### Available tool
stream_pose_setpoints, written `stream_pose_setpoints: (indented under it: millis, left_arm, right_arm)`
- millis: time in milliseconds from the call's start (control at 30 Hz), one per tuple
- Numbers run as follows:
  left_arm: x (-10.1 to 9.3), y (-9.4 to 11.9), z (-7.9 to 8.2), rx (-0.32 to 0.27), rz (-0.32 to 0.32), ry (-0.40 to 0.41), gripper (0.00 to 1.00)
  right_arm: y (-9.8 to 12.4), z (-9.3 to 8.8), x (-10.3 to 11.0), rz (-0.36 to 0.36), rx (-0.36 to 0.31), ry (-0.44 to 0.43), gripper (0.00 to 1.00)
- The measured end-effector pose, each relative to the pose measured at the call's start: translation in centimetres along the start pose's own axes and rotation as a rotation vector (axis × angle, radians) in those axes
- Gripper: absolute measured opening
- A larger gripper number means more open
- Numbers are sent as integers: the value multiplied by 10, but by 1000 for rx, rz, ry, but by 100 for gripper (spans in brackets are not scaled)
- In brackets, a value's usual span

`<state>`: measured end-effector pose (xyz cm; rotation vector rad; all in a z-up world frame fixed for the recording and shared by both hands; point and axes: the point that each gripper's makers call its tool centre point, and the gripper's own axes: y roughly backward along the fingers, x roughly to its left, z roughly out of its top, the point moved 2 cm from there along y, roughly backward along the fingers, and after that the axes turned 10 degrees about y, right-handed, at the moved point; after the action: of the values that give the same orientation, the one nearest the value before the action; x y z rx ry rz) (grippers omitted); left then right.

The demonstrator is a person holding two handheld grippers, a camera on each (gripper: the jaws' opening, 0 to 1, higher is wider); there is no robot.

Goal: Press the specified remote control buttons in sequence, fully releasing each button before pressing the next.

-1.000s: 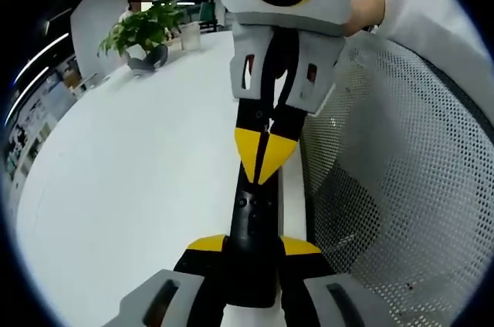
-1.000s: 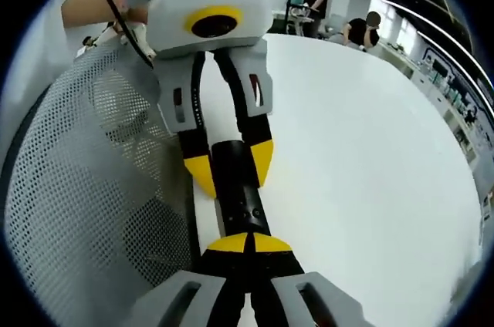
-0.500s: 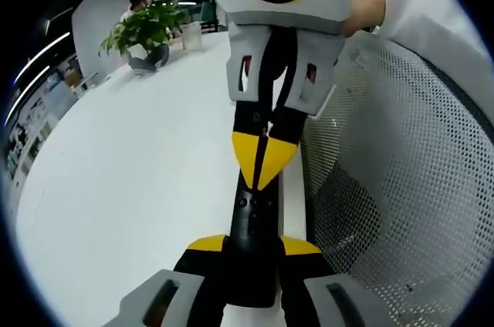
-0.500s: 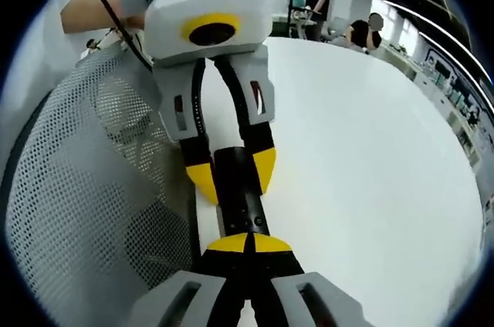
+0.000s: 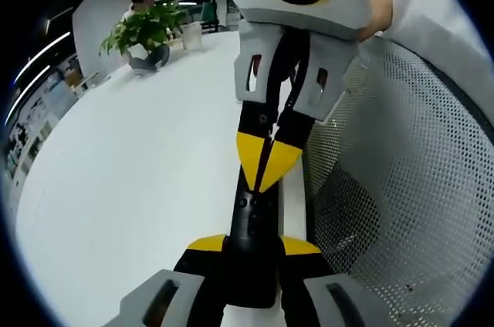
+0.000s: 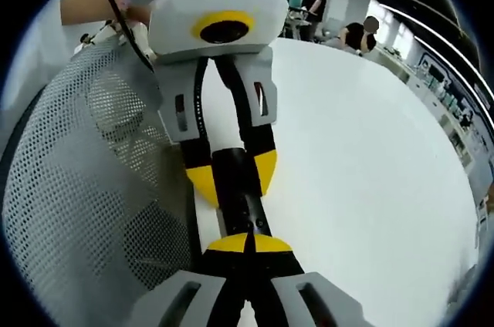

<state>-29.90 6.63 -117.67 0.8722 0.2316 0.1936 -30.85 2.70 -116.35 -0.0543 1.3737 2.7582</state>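
A black remote control [image 5: 253, 223] runs lengthwise between my left gripper's [image 5: 253, 247] yellow-tipped jaws, which are shut on its sides. My right gripper [image 5: 265, 165] comes in from above, shut, with its yellow tips pressed together into one point on the remote's button face. In the right gripper view my right gripper [image 6: 248, 244] stands shut at the near end of the remote [image 6: 241, 196]. The left gripper [image 6: 231, 176] clamps the remote's far part from both sides. Small round buttons show just beyond the right tips.
The white table [image 5: 131, 165] spreads out to one side. A grey mesh chair back [image 5: 401, 188] stands close beside the grippers, and the mesh [image 6: 85, 188] is also in the right gripper view. A potted plant [image 5: 147, 30] sits at the table's far edge. People [image 6: 359, 34] are in the background.
The right gripper's body has swung slightly to the right in the left gripper view, while its tips stay on the remote. The left gripper's hold has not changed.
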Motion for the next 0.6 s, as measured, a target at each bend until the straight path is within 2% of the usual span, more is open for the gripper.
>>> stream_pose_setpoints:
  millis: [33, 133, 233, 333, 433, 600]
  left_arm:
    - [0, 0, 0, -2, 0, 0, 23]
    - [0, 0, 0, -8, 0, 5, 23]
    - [0, 0, 0, -7, -1, 4, 23]
    - [0, 0, 0, -1, -4, -1, 23]
    - [0, 0, 0, 0, -7, -3, 23]
    - [-1, 0, 0, 2, -9, -6, 23]
  right_arm:
    - [0, 2, 2, 6, -9, -5, 0]
    - [-3, -3, 5, 7, 48, 66, 0]
    - [-5, 1, 6, 13, 32, 57, 0]
    - [-7, 1, 7, 20, 80, 120, 0]
    - [-9, 1, 9, 18, 99, 167, 0]
    - [-8, 1, 7, 19, 78, 129, 0]
